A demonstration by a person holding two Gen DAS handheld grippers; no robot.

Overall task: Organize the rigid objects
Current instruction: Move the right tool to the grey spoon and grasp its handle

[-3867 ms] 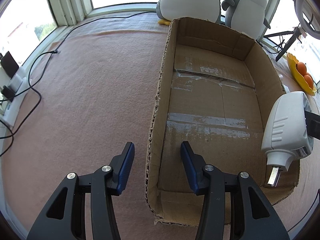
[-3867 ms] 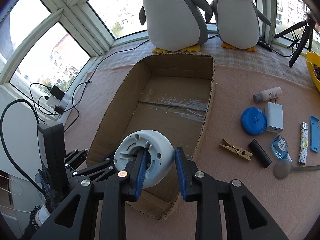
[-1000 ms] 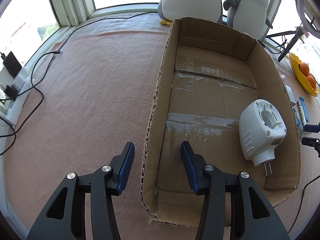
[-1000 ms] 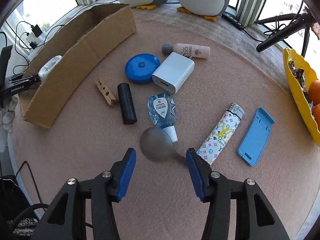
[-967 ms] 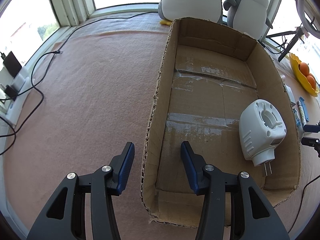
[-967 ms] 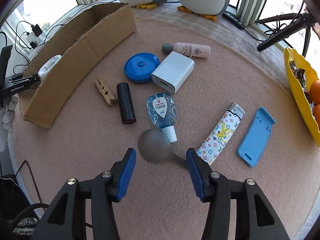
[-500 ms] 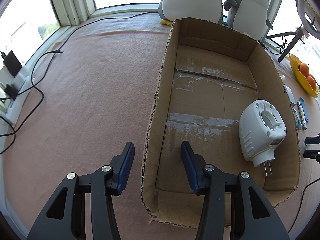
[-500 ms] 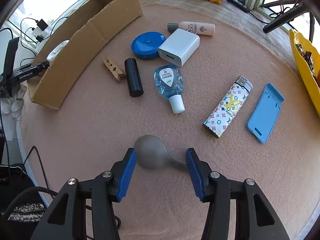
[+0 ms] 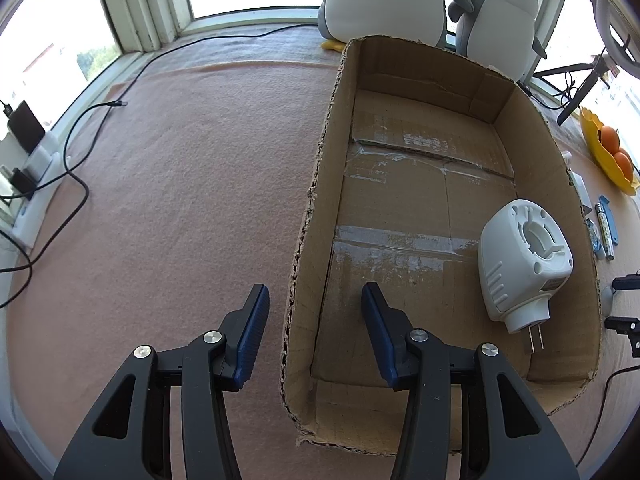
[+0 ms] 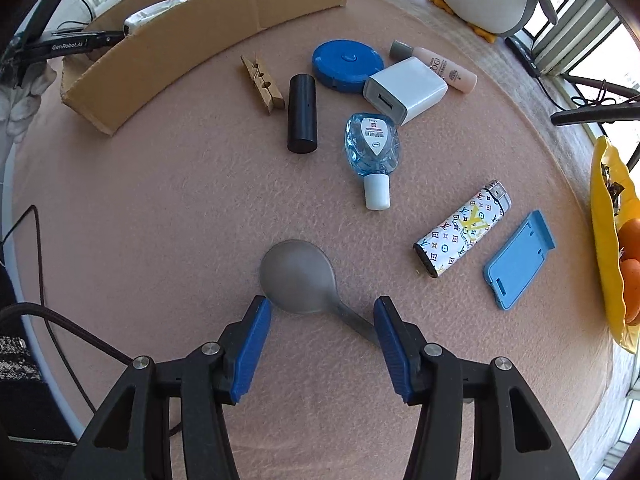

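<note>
A pink felt counter [image 10: 160,200] is seen by sunny windows. The right hand-held gripper [image 10: 322,320] is wide open, empty, around the flat spoon [image 10: 298,276]; it may be pushed away. The left hand-held gripper [image 9: 316,320], open, straddles the box [image 9: 320,184] wall.

Spoon [image 10: 298,276]: handle end hidden behind right finger [image 10: 394,350]. Plug-in unit [image 10: 154,14]: mostly hidden behind box wall [image 10: 224,36]. Yellow bowl [image 10: 608,240]: cut off at right edge. Bottle label [image 10: 374,136]: print too small to read.
</note>
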